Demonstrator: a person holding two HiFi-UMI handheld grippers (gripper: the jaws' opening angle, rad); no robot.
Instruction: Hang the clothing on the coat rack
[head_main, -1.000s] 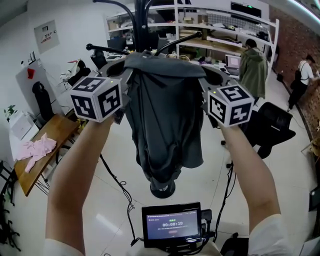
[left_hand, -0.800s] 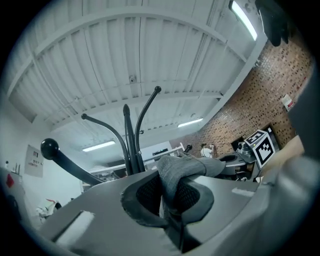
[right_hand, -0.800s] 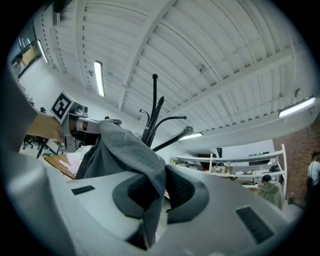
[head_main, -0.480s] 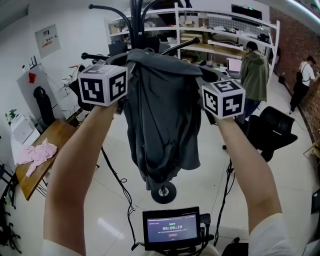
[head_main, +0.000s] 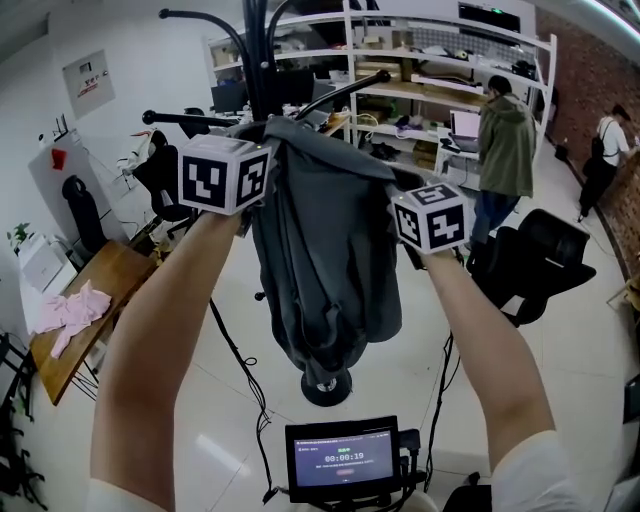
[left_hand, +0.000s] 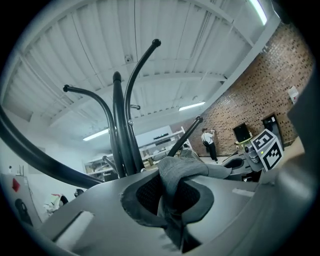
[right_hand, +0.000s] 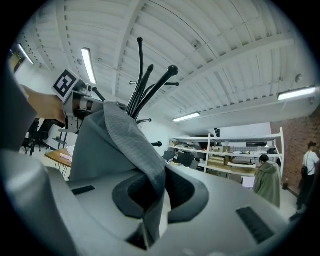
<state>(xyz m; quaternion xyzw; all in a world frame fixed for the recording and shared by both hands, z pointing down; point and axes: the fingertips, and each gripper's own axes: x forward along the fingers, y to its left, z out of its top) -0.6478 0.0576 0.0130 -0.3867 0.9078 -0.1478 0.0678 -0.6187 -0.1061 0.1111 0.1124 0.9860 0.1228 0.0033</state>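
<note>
Skipping past timer screen (head_main: 343, 457) at bottom edge, nothing there. Gripping garment (head_main: 325, 260) with both grippers: left gripper (left_hand: 170, 196) with fingers closed tight on a bunched fold, right gripper (right_hand: 151, 195) same, fingers pinched on a fold with fabric running up and away toward the left one. Holding it spread between the two, top edge high, bulk hanging free down toward base (head_main: 325, 385). Versus a second ago: pushed both grippers in toward rack (head_main: 257, 60), left one up and inward in head view, right one further out; brought garment's top from in front of the pole to right against it, just under the upper arms. Seeing hook (left_hand: 187, 134) poking up just behind the clamped fold in left gripper view, close but apart as far as can be told. Not hung yet, judging by the stretched top edge: weight apparently on the fingers, not on any hook. Reads as final approach; next, likely lifting collar over a hook tip before letting go, else risking a slide down the pole. Further back, off-task: surface (head_main: 105, 275) with pink cloth (head_main: 68, 305) at left, shelves (head_main: 440, 60) and person (head_main: 503, 140) at rear.
</note>
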